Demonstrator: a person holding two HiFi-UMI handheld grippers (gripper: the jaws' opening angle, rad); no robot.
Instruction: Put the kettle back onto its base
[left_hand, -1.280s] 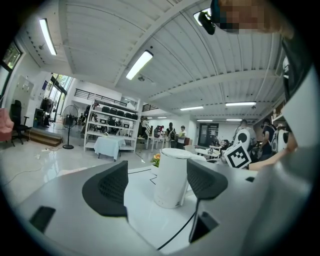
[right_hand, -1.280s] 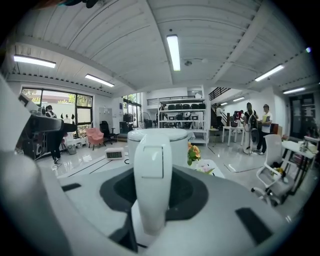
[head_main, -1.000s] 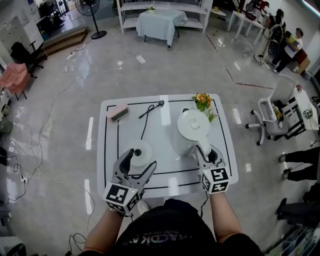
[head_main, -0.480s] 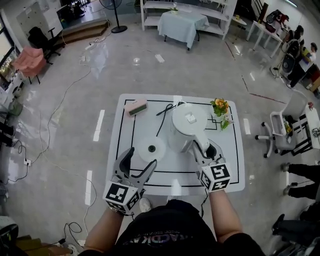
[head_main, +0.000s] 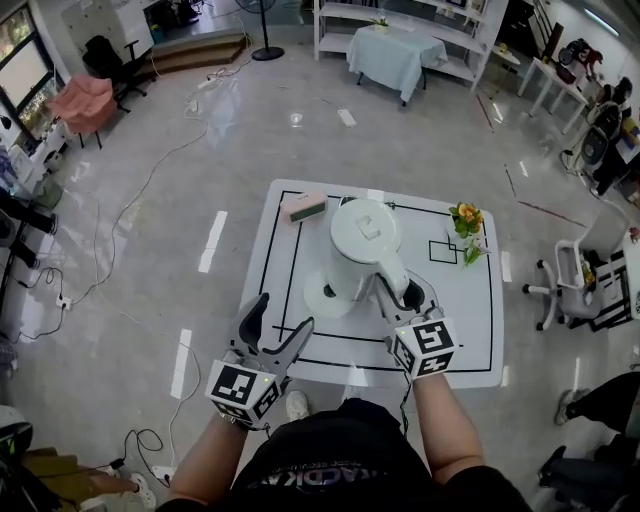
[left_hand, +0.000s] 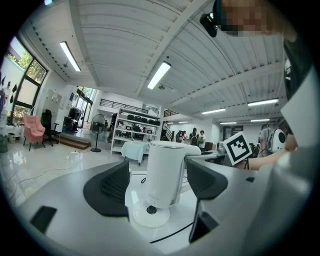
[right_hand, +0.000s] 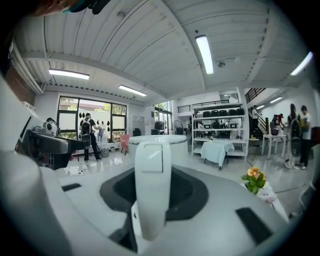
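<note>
Two jaws of the right gripper (head_main: 400, 296) clamp the white handle (right_hand: 151, 190) of the one kettle (head_main: 362, 240). Its lid is shut and its contents are unseen. It is held over the far part of its single round base (head_main: 322, 296), whose centre stud shows uncovered. The left gripper (head_main: 285, 312), near left, stands wide open and empty. One flower pot (head_main: 466, 220) holds orange blooms at the far right of the table (head_main: 460, 330).
</note>
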